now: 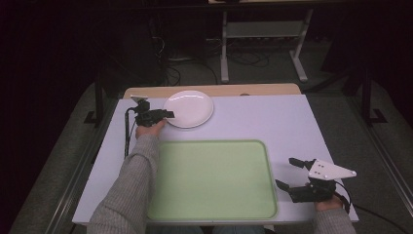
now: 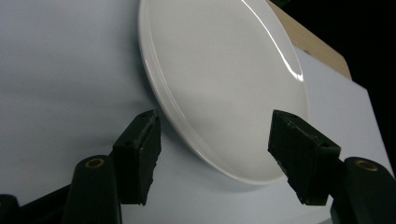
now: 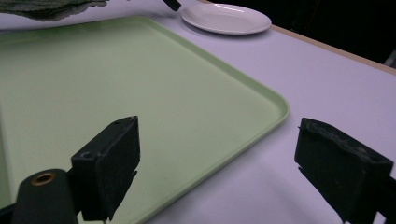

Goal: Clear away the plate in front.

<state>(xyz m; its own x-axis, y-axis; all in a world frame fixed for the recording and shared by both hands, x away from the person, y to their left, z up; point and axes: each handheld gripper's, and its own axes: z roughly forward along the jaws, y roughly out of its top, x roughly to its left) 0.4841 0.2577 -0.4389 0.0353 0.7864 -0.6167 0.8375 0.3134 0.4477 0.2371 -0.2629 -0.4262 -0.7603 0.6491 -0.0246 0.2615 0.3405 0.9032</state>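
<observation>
Left gripper [image 2: 215, 154], jaws apart astride the plate [image 2: 224, 84] rim, probably to grab it; right gripper [image 3: 233, 172] idling agape beside the tray [image 3: 140, 93].

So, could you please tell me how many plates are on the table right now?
1. A single white plate lies at the far side of the table, beyond the green tray, with the left gripper open at its near-left rim. The tray is empty.

White plate [image 1: 189, 108], pale green tray [image 1: 213, 179] (plain), black tools.
</observation>
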